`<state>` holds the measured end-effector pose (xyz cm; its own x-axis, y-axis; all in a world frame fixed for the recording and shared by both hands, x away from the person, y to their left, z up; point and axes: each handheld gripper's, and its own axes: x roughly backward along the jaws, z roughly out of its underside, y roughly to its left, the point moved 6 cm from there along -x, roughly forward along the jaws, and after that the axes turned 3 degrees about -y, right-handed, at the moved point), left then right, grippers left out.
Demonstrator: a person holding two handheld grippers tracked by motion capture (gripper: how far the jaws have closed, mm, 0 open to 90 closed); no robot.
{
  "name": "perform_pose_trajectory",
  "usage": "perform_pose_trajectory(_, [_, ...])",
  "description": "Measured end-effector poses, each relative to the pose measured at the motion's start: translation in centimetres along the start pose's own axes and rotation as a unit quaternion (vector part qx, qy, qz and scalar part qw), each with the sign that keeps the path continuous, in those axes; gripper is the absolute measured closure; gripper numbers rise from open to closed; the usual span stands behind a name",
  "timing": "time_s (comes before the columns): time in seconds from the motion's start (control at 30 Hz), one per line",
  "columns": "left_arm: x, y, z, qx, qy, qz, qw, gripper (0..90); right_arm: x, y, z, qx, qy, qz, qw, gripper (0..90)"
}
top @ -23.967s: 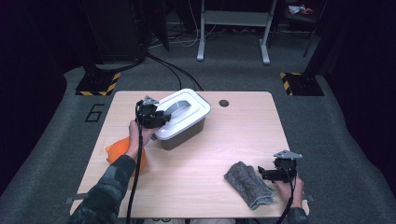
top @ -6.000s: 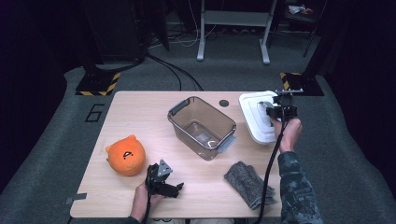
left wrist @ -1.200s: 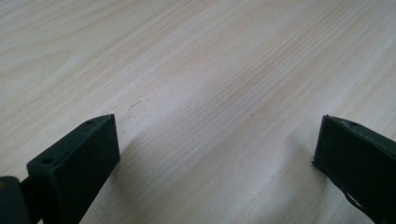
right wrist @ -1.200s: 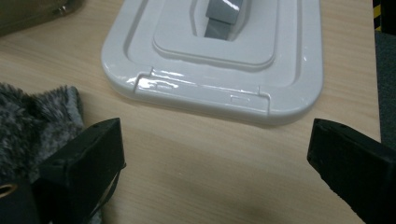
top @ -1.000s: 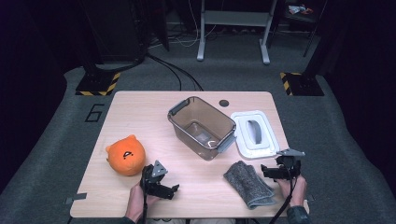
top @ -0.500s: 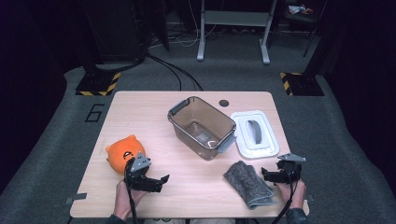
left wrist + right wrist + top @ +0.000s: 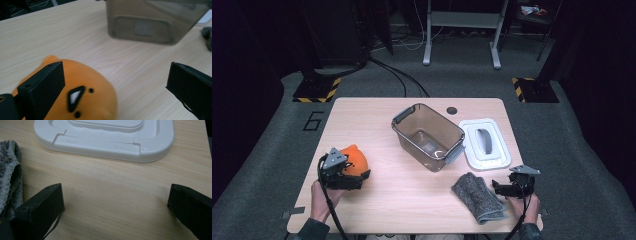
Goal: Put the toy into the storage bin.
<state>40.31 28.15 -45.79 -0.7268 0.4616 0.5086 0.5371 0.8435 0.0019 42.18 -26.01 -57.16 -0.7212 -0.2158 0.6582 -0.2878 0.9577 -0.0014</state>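
An orange plush toy (image 7: 355, 158) with a small face lies at the table's near left. My left gripper (image 7: 353, 170) is open around it. In the left gripper view the plush (image 7: 85, 95) sits between the jaws, close against the left one, with a wide gap to the right one; my left gripper (image 7: 116, 81) grips nothing. At the near right my right gripper (image 7: 498, 187) stands open just right of a grey cloth (image 7: 477, 196). In the right gripper view my right gripper (image 7: 115, 202) has only bare wood between its jaws, with the cloth (image 7: 10, 175) beside its left jaw.
A clear brown bin (image 7: 428, 136) with grey handles stands open and empty at mid-table. Its white lid (image 7: 484, 143) lies flat to its right, just beyond my right gripper. A black grommet (image 7: 452, 110) sits near the far edge. The bin (image 7: 150, 22) is ahead of the left gripper.
My left gripper has moved left and away from the near edge until its open jaws straddle the orange plush. The right gripper has stayed by the cloth.
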Motion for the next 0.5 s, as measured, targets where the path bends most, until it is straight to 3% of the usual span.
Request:
perform_pose_trajectory(0.17, [0.4, 2.7, 0.2, 0.017, -0.001, -0.022, 0.9996, 1.8, 0.0, 0.0, 0.0, 0.000, 0.000, 0.000, 1.0000, 0.0])
perform_pose_trajectory(0.33, [0.5, 4.5, 0.8, 0.029, 0.005, -0.037, 0.9989, 2.1, 0.0, 0.0, 0.0, 0.000, 0.000, 0.000, 1.0000, 0.0])
perform_pose_trajectory(0.5, [0.0, 6.0, 1.7, 0.057, 0.014, -0.026, 0.9979, 3.0, 0.0, 0.0, 0.0, 0.000, 0.000, 0.000, 1.0000, 0.0])
